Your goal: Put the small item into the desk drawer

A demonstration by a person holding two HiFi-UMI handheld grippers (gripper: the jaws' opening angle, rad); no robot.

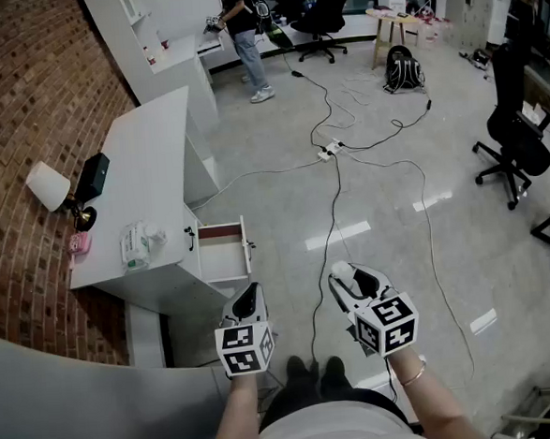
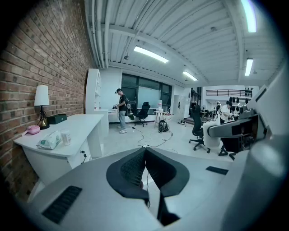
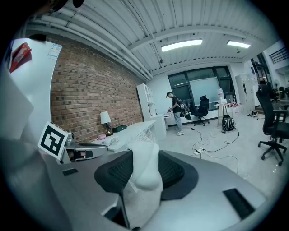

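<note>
A red brick wall (image 1: 22, 91) flanks a white surface (image 1: 154, 166) bearing a table lamp (image 1: 47, 186). Black cables (image 1: 337, 191) trail across the glossy grey floor (image 1: 504, 273). A black office chair (image 1: 513, 136) stands nearby. Ceiling strip lights (image 2: 151, 54) glow above dark windows (image 2: 133, 85).

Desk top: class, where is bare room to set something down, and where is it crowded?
Bare: the far half of the desk, beyond the black box. Crowded: the near end, with lamp, pink item and wipes pack.
</note>
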